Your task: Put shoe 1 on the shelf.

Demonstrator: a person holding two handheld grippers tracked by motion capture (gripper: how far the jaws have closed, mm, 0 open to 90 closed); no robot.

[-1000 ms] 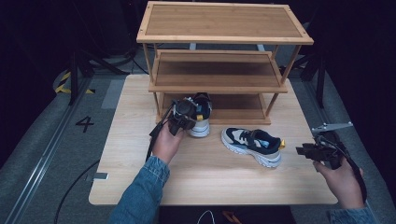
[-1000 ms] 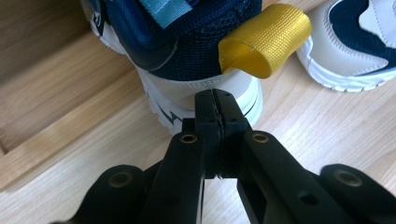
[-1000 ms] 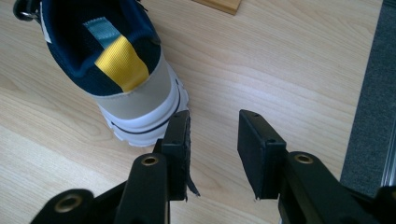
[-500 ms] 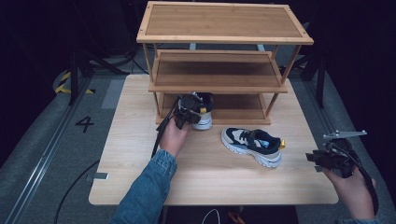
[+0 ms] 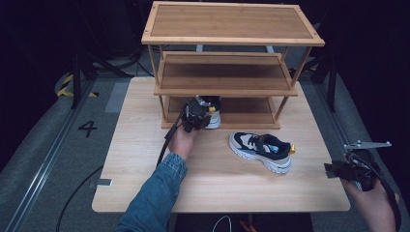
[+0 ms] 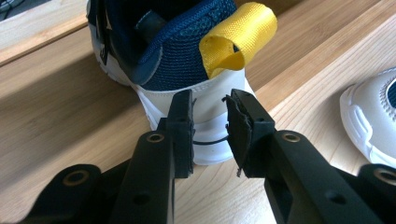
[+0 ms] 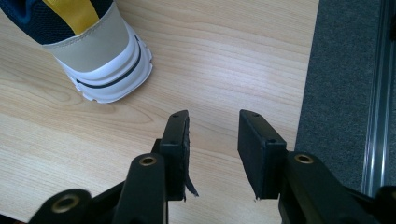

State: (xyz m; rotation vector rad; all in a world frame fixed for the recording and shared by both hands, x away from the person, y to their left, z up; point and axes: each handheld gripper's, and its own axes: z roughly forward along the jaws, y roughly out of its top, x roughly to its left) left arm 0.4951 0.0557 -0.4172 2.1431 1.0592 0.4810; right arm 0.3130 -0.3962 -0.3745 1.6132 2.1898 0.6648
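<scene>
At frame centre, the left tongs (image 6: 210,135) stand open behind the shelved sneaker's (image 6: 177,60) heel, apparently seating it; right tongs (image 7: 212,144) idle open.

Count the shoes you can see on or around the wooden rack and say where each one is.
2. One shoe sits on the rack's bottom shelf, right in front of the left gripper. The second shoe lies on the table, in front of the rack.
</scene>
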